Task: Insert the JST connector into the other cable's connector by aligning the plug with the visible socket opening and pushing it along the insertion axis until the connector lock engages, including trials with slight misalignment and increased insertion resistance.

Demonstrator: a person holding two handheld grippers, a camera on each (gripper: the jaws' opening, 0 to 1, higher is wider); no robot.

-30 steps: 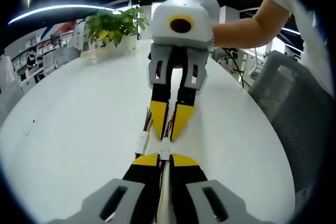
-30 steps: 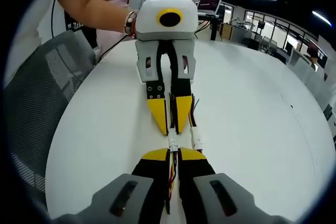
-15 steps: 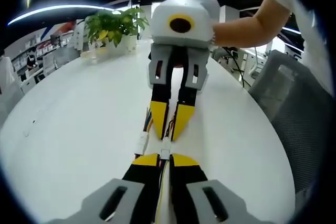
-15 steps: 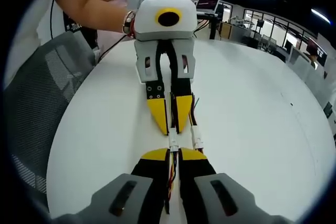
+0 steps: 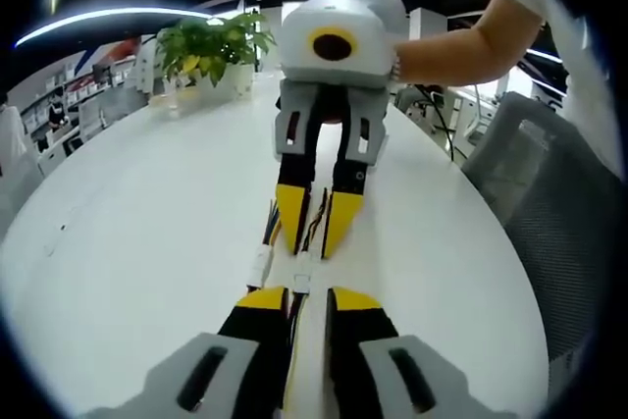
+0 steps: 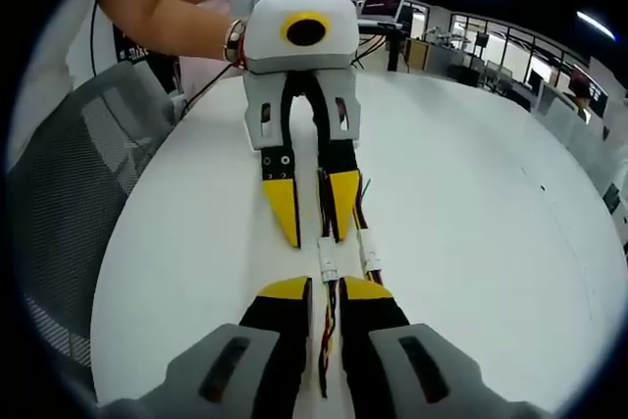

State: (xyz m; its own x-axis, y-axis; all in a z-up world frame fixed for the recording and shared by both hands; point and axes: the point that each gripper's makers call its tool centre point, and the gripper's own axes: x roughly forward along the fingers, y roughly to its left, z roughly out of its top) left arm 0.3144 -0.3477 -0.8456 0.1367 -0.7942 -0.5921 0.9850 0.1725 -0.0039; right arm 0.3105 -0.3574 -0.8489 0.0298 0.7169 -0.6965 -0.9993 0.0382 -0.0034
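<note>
Both grippers had spread their fingers since a second ago, and neither clamped anything. On the white counter (image 5: 137,203), the left gripper (image 5: 307,293) faced the right gripper (image 5: 315,242) tip to tip. Between those fingertips lay the mated JST connector (image 6: 327,270), cables (image 6: 329,340) trailing between the fingers.

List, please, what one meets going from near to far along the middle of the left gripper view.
Left gripper → white connector → right gripper → a person's forearm behind it, with the potted plant at the table's far end.
</note>
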